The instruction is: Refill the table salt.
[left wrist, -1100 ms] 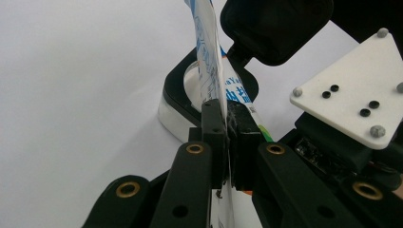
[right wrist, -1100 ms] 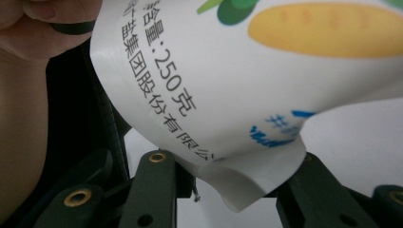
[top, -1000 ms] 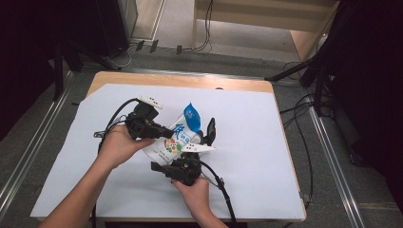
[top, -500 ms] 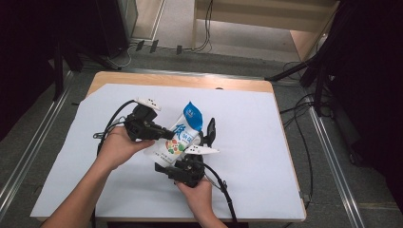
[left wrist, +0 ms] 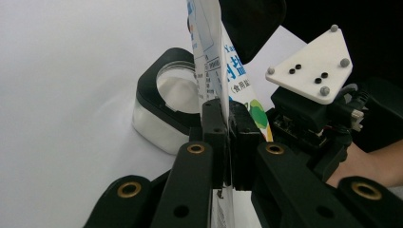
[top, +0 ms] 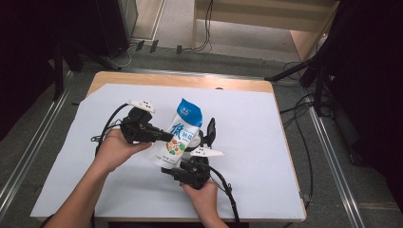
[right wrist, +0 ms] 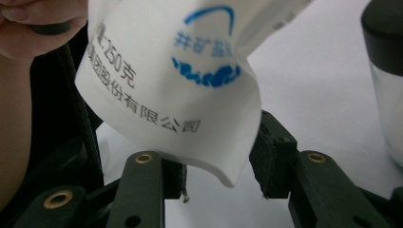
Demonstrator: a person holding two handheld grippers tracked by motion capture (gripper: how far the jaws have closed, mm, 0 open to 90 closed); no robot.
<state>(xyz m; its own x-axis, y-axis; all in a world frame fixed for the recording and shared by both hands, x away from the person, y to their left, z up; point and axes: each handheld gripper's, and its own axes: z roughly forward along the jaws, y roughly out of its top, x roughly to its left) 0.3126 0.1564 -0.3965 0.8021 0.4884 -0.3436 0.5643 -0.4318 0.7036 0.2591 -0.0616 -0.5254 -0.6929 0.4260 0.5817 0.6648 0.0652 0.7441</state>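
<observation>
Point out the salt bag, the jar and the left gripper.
salt bag (top: 183, 135), high view, printed front.
jar (left wrist: 164, 107), left gripper view, black rim beside its opening.
left gripper (left wrist: 230, 118), left gripper view, between its fingertips, clamped on the bag's edge.

The white pouch (right wrist: 176, 80) bears black print "250克" and "股份有限公司", with blue characters "井矿盐" under an arc; its side shows "(食用盐".

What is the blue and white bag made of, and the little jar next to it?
The bag looks like thin glossy plastic film: it creases and bends where the left tool pinches it. The jar seems clear plastic or glass with a black, likely plastic, lid; its see-through wall shows white contents.
</observation>
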